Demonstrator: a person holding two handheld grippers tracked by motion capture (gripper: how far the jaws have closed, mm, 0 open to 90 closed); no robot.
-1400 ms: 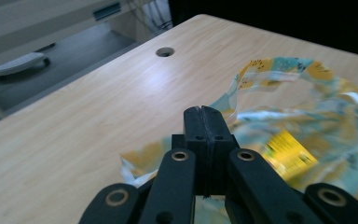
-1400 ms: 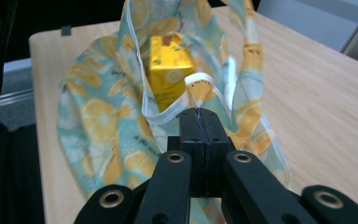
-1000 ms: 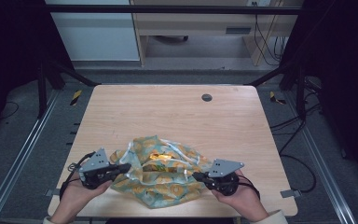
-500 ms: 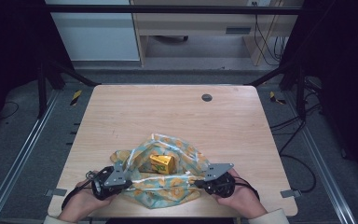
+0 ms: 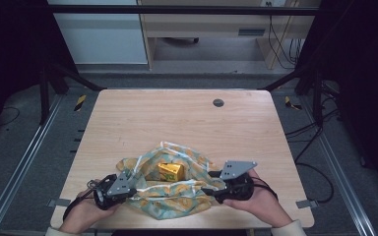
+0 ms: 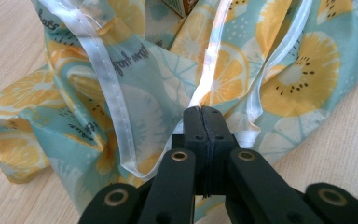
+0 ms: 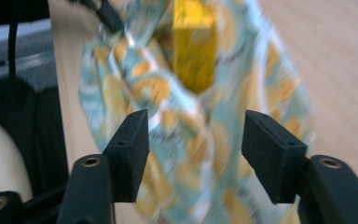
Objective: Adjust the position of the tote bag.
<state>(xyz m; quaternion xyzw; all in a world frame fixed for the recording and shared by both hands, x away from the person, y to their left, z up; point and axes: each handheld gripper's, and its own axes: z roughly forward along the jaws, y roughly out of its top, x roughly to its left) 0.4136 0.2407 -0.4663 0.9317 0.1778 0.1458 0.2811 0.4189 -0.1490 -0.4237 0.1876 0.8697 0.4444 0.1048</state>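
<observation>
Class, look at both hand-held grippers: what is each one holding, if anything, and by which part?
The left hand-held gripper is shut on the patterned bag's white-trimmed edge. The right hand-held gripper is open, holding nothing.

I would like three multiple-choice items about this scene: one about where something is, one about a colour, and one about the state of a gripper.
1. Where is the box?
A. on the bare table far from the bag
B. in the opening of the patterned bag
C. on the floor

2. What colour is the box?
A. yellow
B. red
C. black

3. How stand the jaws of the left gripper?
A. wide open
B. shut on the bag's whitish hem
C. shut on the box

Answers:
1 B, the high view shows the box surrounded by the bag's fabric.
2 A, it looks yellow in the high view and the right gripper view.
3 B, in the left gripper view the jaws meet on the hem, while the right gripper stands open.
</observation>
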